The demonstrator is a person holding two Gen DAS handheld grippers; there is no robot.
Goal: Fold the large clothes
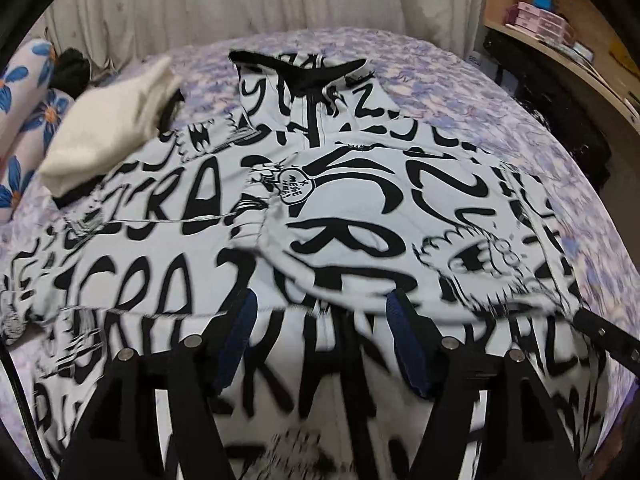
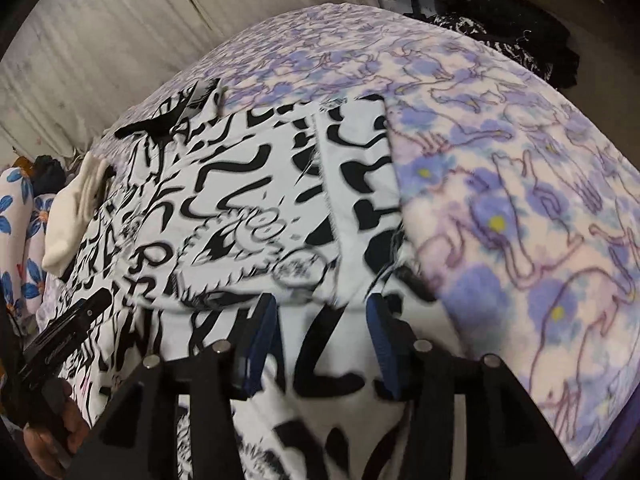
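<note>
While both pairs of jaws stand apart and grip nothing, left gripper (image 1: 320,300) and right gripper (image 2: 320,306) hover over the printed garment (image 1: 344,208) spread on the floral blanket (image 2: 520,200). Only the left view shows shelf boxes (image 1: 540,20); only the right view, a hand (image 2: 52,436).

1. The left gripper (image 1: 320,304) has matt black angular arms and dark blue ribbed pads (image 1: 404,340).
2. Round silver screw heads sit on each arm's knuckles.
3. The right gripper (image 2: 320,312) matches it: black arms, blue pads (image 2: 380,344), silver screws.
4. A hand (image 2: 48,440) shows at the lower left of the right wrist view.
</note>
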